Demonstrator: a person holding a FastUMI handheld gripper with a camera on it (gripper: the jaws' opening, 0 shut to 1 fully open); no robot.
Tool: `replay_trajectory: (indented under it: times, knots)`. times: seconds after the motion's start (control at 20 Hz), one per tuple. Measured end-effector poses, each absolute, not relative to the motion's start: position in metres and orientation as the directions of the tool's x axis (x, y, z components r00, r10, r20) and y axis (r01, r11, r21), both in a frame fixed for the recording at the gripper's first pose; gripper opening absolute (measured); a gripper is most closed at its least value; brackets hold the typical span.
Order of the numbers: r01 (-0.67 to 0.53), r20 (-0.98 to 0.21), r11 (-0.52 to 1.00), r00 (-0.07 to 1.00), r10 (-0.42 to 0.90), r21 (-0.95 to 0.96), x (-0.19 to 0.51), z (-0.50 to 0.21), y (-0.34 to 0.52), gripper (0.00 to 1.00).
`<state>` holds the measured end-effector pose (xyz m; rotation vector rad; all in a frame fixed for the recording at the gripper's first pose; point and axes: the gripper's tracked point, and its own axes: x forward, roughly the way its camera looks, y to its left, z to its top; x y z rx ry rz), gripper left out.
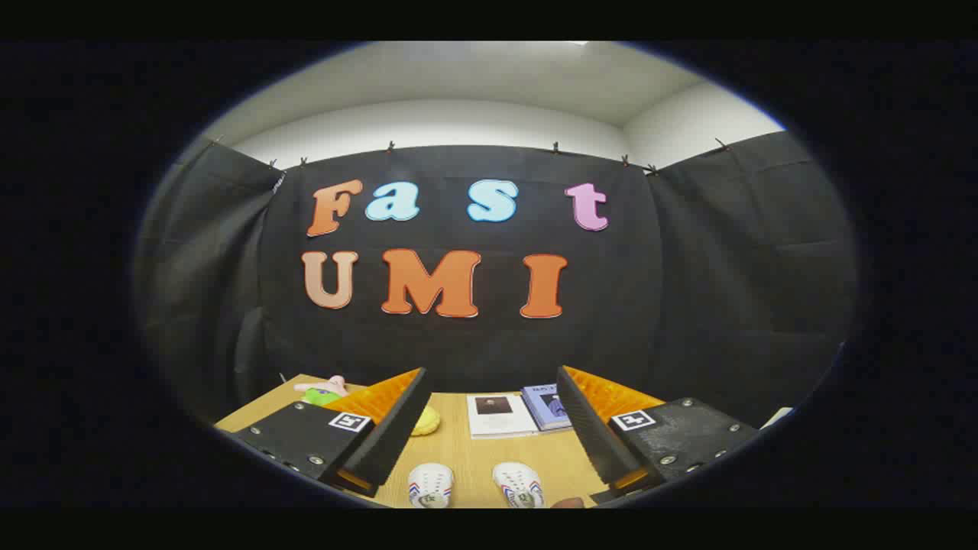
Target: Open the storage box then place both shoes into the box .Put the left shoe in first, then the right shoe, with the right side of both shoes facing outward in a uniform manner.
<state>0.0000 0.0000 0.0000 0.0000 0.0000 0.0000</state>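
Shoes [474, 485], a white pair with striped sides, sit side by side on the wooden table [458, 451], toes pointing away, low between the wide-open, empty gripper [489, 382] fingers.

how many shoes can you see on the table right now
2. Both white shoes sit side by side on the wooden table, between the open fingers: one shoe nearer the left finger, the other shoe nearer the right.

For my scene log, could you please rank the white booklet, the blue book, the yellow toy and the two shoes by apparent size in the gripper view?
1. White booklet
2. Blue book, partly behind a finger of the open gripper
3. Two white shoes, alike, cut off and nearer the camera
4. Yellow toy, half hidden
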Motion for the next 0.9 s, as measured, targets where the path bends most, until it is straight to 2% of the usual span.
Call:
replay_trajectory:
  times: [0.9]
  knots:
    - [0.002,-0.049,1.0,0.999,-0.003,-0.031,0.017,-0.042,0.003,0.98]
